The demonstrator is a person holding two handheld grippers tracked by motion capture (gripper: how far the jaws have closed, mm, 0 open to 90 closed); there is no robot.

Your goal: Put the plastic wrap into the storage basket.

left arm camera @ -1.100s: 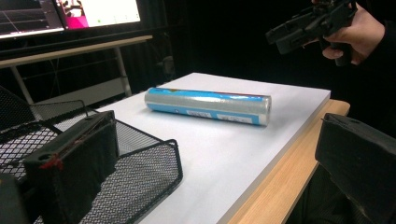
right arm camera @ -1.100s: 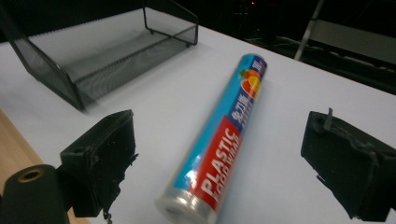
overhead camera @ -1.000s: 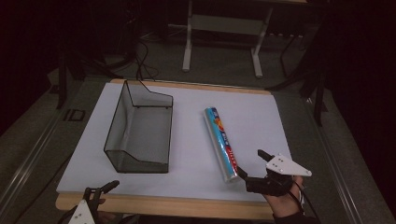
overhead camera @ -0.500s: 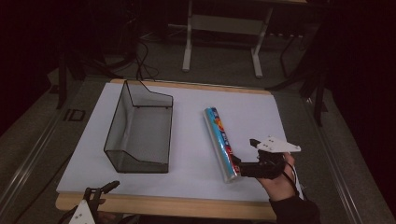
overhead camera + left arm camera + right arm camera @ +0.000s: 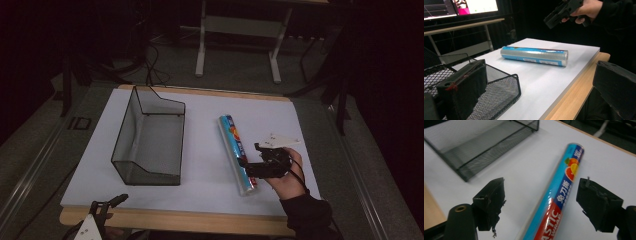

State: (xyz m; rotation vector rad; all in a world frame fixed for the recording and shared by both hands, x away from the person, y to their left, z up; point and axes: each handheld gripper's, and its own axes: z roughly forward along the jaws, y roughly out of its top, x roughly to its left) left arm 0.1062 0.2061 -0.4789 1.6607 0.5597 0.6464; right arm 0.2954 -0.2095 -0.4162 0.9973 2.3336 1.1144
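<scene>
Two grippers, jaws apart.
You are holding the right gripper (image 5: 250, 167) straddling the wrap roll (image 5: 236, 152); left gripper (image 5: 107, 205) idling at the table edge (image 5: 200, 221).

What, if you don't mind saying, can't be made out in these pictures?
- Roll of plastic wrap: right gripper view cuts off its near end and label.
- Left gripper: high view crops its body at the bottom edge.
- Mesh basket: left gripper view hides part behind a jaw.
- Label print: too small.
</scene>
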